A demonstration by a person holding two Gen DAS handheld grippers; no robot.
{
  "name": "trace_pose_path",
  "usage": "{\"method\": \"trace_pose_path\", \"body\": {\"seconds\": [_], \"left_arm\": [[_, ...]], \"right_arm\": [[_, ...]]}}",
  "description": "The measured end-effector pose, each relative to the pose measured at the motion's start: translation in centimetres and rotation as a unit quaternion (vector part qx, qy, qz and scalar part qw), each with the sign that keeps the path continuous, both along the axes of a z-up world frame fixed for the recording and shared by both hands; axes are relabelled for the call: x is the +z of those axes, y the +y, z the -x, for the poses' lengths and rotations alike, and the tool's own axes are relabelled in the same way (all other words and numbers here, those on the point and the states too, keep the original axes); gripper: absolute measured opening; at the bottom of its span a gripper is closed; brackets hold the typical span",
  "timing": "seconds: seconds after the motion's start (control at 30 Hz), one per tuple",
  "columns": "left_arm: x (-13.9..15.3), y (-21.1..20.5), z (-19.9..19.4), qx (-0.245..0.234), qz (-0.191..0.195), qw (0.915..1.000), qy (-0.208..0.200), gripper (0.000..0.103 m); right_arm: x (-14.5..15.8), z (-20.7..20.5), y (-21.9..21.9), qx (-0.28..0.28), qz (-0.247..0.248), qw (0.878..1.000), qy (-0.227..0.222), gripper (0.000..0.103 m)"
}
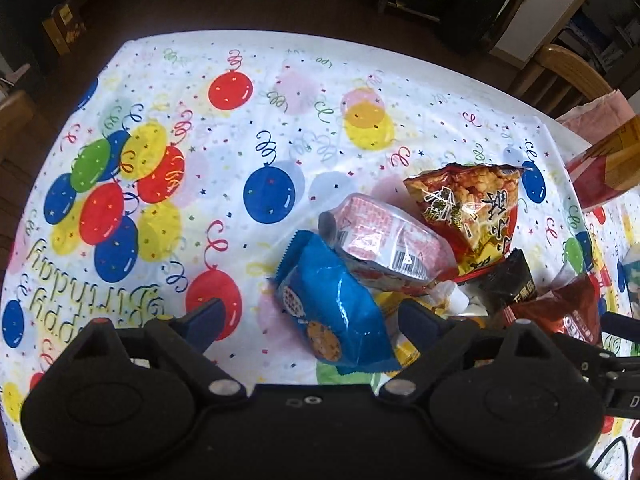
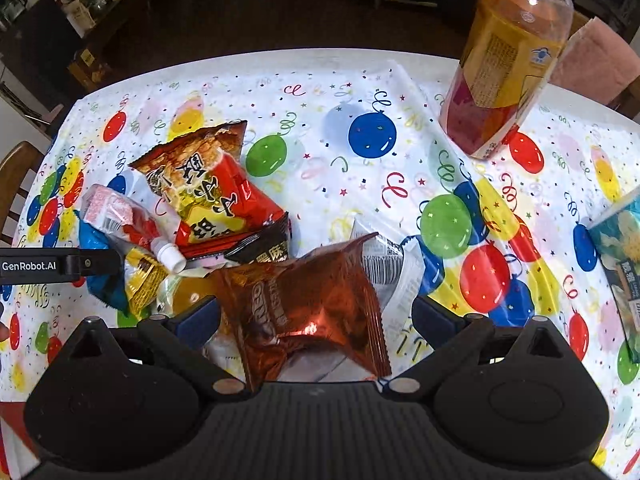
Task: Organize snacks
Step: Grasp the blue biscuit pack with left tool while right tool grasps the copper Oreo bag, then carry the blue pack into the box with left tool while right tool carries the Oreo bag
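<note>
Copper-red foil fills the space between my right tool (image 2: 316, 316) fingers: an Oreo packet (image 2: 308, 308) sits in the wide gap, but I can't tell whether either pad is touching it. My left tool (image 1: 308, 316) is spread just as wide, with the blue cookie bag (image 1: 332, 304) between its fingers and nothing clamped.

By my reading, the sorting has hardly begun. Nearly all the snacks lie heaped in one pile on the balloon-print surface (image 1: 240, 92): the blue bag, a pink-and-white pack (image 1: 380, 240) leaning on it, a big red-and-yellow crisp bag (image 1: 468, 204) behind, a black sachet (image 1: 508, 280) and a yellow packet (image 2: 140, 280) tucked underneath, plus a white wrapper (image 2: 384, 264) beneath the Oreo packet. Well apart from the pile, a tall clear jar (image 2: 508, 64) stands upright at the far right, and a teal box (image 2: 620, 264) lies at the right edge. No tray or bin shows, so where things should go is unclear to me.
</note>
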State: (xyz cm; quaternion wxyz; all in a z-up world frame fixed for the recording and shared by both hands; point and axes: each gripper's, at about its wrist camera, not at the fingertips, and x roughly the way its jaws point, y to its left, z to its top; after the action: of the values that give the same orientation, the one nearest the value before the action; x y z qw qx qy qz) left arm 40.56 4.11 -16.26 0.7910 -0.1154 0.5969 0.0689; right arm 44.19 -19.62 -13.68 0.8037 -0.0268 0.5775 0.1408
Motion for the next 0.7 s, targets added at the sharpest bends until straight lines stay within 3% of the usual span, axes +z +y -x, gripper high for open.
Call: {"method": "trace_pose_path", "body": {"seconds": [0.07, 0.13, 0.3, 0.5, 0.7], "left_arm": [[-0.3, 0.1, -0.2, 0.002, 0.005, 1.0, 0.001, 0.089], [-0.6, 0.4, -0.3, 0.008, 0.014, 0.9999, 0.003, 0.084], [-1.2, 1.0, -0.4, 0.026, 0.038, 0.9989, 0.005, 0.076], [-1.0, 1.0, -0.3, 0.031, 0.07, 0.9971, -0.003, 0.054], [-0.5, 0.9, 0.1, 0.026, 0.066, 0.9973, -0.017, 0.044]], "right_arm": [[-0.4, -0.1, 0.2, 0.002, -0.004, 1.0, 0.005, 0.1], [-0.8, 0.0, 0.5, 0.011, 0.003, 1.0, 0.008, 0.091], [-1.1, 0.2, 0.8, 0.018, 0.012, 1.0, 0.0, 0.086], [-0.7, 0.5, 1.1, 0.026, 0.024, 0.999, -0.012, 0.073], [0.0, 0.8, 0.9, 0.022, 0.025, 0.999, -0.021, 0.068]]}}
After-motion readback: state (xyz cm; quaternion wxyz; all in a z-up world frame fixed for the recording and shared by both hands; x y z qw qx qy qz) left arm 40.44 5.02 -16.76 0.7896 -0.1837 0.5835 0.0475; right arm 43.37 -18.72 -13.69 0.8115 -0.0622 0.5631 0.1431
